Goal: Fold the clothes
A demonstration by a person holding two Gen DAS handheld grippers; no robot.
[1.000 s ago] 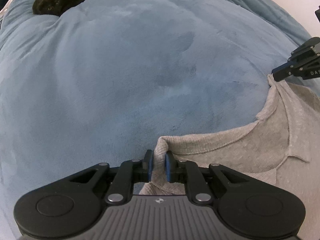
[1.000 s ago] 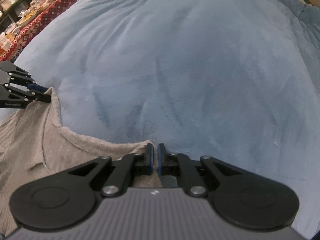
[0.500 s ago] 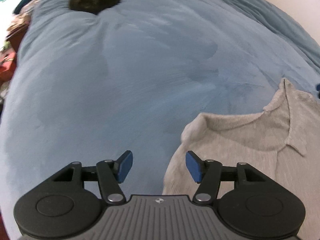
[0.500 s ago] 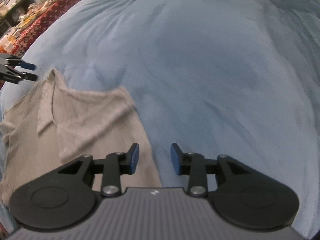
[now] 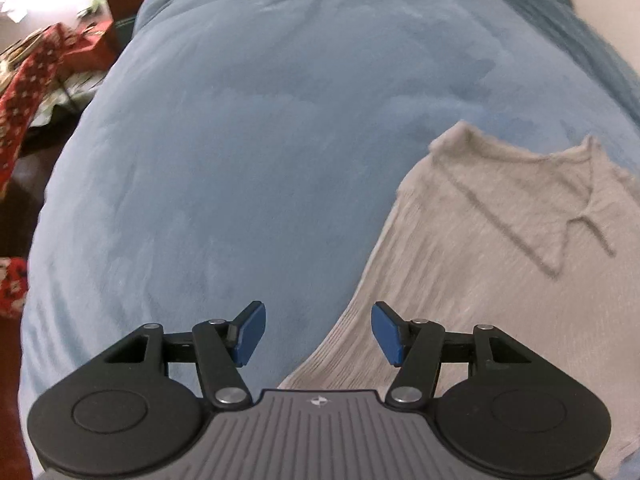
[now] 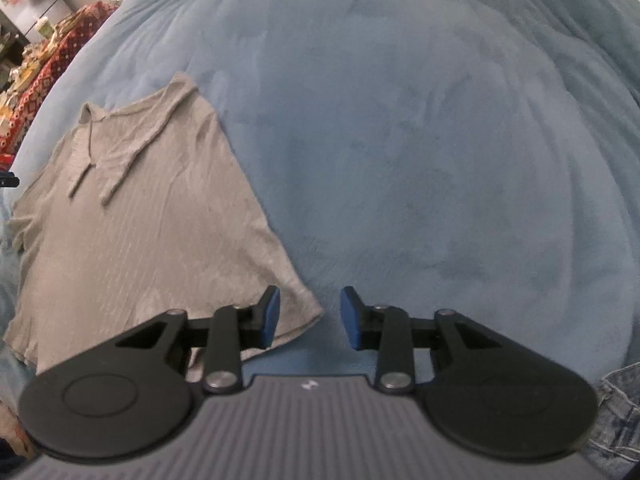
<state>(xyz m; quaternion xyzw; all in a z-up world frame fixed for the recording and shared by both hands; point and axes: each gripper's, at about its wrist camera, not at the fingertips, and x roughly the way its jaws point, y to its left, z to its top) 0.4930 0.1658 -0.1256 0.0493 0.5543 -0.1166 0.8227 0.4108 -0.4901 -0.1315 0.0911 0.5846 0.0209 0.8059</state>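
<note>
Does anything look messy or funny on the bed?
Nothing is spilled or torn. The grey shirt lies spread on the blue blanket, slanted in both views and a little wrinkled, with its collar flopped open unevenly. A bit of denim pokes in at the right wrist view's edge.
</note>
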